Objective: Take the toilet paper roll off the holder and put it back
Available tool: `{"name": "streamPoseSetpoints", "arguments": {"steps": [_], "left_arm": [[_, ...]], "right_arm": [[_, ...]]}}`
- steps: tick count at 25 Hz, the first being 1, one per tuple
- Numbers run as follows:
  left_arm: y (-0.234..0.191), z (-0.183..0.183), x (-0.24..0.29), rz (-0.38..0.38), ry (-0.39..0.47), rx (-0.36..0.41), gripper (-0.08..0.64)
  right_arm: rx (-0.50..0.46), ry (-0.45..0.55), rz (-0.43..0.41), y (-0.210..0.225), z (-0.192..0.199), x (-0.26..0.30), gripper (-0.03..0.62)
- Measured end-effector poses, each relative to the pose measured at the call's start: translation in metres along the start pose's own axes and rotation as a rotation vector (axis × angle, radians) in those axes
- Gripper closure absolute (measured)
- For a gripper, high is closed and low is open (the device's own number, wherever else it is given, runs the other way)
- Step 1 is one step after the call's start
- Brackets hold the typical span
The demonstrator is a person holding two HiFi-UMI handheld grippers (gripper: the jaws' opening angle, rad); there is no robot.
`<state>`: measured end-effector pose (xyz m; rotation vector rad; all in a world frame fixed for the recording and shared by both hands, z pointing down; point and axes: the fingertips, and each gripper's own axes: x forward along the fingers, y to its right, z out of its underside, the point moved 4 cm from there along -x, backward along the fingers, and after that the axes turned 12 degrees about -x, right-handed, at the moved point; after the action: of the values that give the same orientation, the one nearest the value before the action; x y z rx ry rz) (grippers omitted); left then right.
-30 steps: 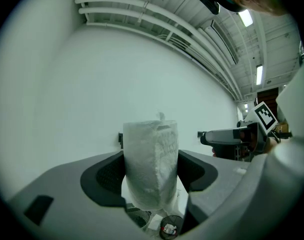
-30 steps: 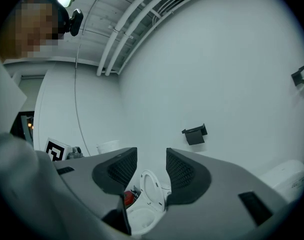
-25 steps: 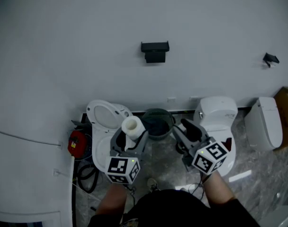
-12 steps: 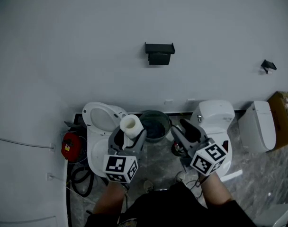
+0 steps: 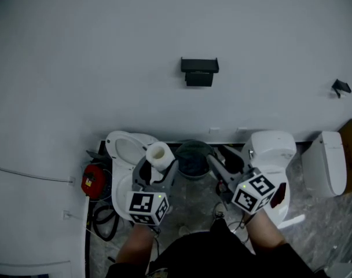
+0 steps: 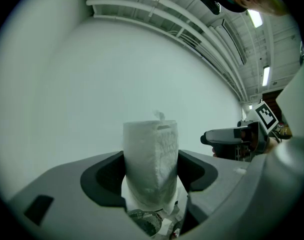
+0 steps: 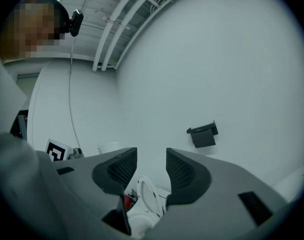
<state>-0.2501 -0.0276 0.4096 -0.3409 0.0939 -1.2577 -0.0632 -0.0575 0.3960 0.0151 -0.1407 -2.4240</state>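
Holding the white toilet paper roll (image 6: pixel 151 156) upright, my left gripper (image 5: pixel 158 171) pinches it across its soft sides with both dark pads. I judge that this grip keeps the hollow core end free for the holder. To the right of it, my right gripper (image 7: pixel 151 166) has its jaws spread with nothing between them. I take it as a spare hand, ready to steady the roll or the holder.

Farther off, low on the floor, stand a white toilet with its lid raised (image 5: pixel 127 146) at the left, a dark green round bin (image 5: pixel 193 155) in the middle and a second white toilet (image 5: pixel 271 149) at the right. None of them belongs to the job.

Farthest, on the plain white wall (image 5: pixel 106 51), the black wall-mounted holder (image 5: pixel 199 71) hangs bare, well apart from the roll. So the roll is off, and putting it back remains.
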Motion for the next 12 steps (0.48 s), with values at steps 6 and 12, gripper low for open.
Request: {"name": "streamPoseSetpoints", "arguments": {"steps": [6,12], "left_arm": [[0.034,-0.012,0.047,-0.049,0.026,0.029,0.253],[0.07,-0.017,0.095,-0.08,0.047,0.021,0.253]], "right_arm": [[0.007,0.03,-0.053,0.062,-0.016,0.0,0.428],[0.007,0.05,-0.093,0.127,-0.029,-0.009,0.428]]}}
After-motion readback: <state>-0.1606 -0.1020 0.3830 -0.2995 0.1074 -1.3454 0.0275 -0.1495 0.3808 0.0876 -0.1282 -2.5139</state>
